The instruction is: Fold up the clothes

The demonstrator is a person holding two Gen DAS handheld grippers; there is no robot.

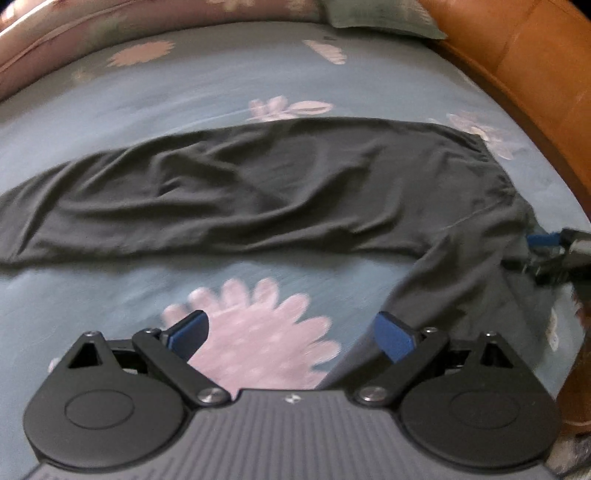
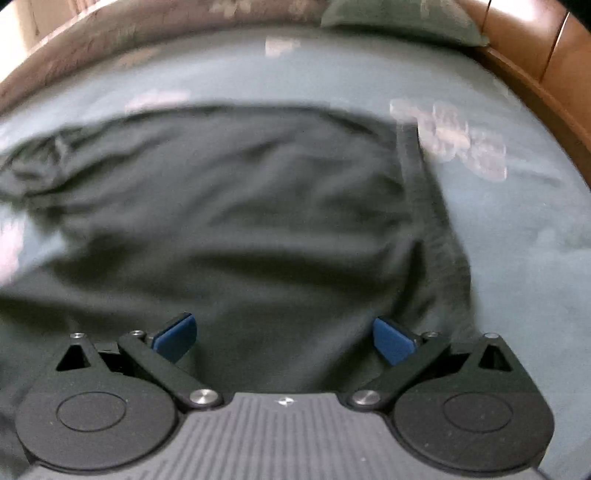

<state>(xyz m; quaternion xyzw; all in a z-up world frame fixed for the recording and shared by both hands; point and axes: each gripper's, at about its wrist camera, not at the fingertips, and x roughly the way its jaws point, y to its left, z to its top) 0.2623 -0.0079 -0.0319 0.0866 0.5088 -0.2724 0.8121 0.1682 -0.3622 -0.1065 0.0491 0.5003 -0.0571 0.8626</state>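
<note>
A bed [image 1: 207,85] covered in a blue-grey sheet with pink flowers carries a dark grey garment [image 1: 258,192], which lies spread across the middle of the mattress, wrinkled, with one part trailing toward the near right corner. The left wrist view takes in the garment's full width and the bare sheet in front of it; the right wrist view, blurred, sits low over the cloth [image 2: 236,206] so that the fabric fills most of the frame. Only the left view shows a brown padded headboard [image 1: 517,74] curving along the right side at length, and the other tool at the far right edge, by the trailing part of the cloth. A grey-green pillow [image 1: 384,18] rests at the far edge of the bed, seen in both views. The left tongs [image 1: 291,338] stand released over a large pink flower, their blue pads wide apart, holding nothing. The right tongs [image 2: 284,338] are likewise released, spread above the garment, with no fabric between the pads.
</note>
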